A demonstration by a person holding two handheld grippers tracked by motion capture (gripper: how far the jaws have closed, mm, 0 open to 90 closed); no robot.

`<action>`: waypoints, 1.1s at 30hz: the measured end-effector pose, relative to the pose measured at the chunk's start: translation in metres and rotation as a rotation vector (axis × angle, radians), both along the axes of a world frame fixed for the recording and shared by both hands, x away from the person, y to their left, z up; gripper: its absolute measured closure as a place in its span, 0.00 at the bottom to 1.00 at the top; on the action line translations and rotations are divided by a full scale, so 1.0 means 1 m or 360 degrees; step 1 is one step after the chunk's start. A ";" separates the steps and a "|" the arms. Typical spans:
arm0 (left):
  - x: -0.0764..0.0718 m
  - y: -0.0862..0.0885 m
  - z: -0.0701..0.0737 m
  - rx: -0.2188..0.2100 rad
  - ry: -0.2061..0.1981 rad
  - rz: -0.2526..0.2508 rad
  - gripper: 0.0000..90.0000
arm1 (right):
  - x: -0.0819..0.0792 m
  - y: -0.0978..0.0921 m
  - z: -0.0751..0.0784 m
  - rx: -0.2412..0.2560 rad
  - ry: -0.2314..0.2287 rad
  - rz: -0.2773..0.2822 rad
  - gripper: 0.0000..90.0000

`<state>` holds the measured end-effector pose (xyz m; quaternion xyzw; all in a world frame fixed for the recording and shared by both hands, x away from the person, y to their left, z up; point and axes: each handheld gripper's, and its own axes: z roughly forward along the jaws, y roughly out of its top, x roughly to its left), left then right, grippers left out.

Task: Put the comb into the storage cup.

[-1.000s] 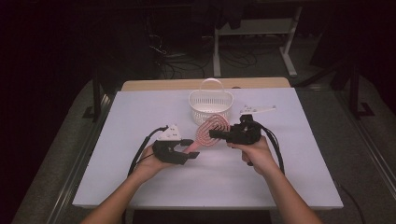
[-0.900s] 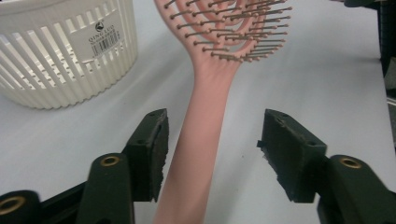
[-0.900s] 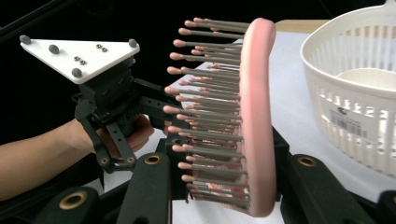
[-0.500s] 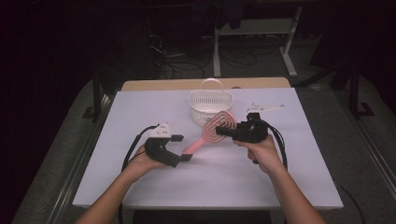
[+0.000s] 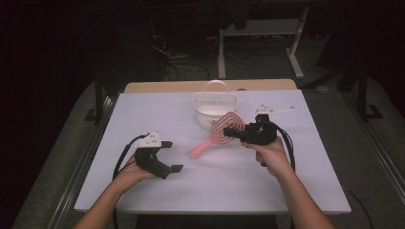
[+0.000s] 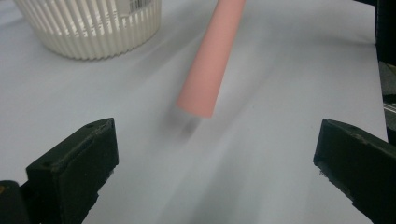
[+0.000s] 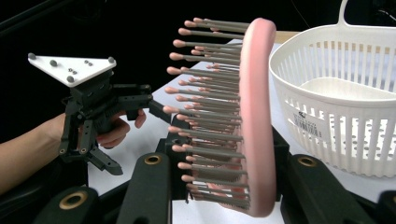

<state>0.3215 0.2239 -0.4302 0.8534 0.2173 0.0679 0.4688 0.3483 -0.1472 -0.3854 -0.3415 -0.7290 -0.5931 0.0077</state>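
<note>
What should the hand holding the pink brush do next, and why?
Probably carry the pink hairbrush a little farther, over the white basket, then let go. The right gripper is shut on the brush head with the handle clear of the table, the basket sits just behind it, and the left gripper is open, holding nothing.

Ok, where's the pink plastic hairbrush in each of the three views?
High view: pink plastic hairbrush at table centre, head in the right gripper.
Left gripper view: its handle slants down from the top edge.
Right gripper view: bristled head upright, centre.
Shared landmark: white slatted plastic basket.
</note>
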 end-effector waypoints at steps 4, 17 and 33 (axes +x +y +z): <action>-0.007 0.009 -0.003 0.0015 -0.0015 0.0040 0.00 | 0.000 -0.002 0.001 0.0004 -0.0003 -0.0010 0.71; -0.026 0.034 -0.013 0.0002 -0.0038 0.0113 0.00 | 0.000 -0.004 0.002 0.0013 -0.0006 -0.0021 0.71; -0.027 0.036 -0.017 0.0038 -0.0042 0.0120 0.00 | 0.001 -0.013 0.009 0.0030 -0.0036 -0.0054 0.71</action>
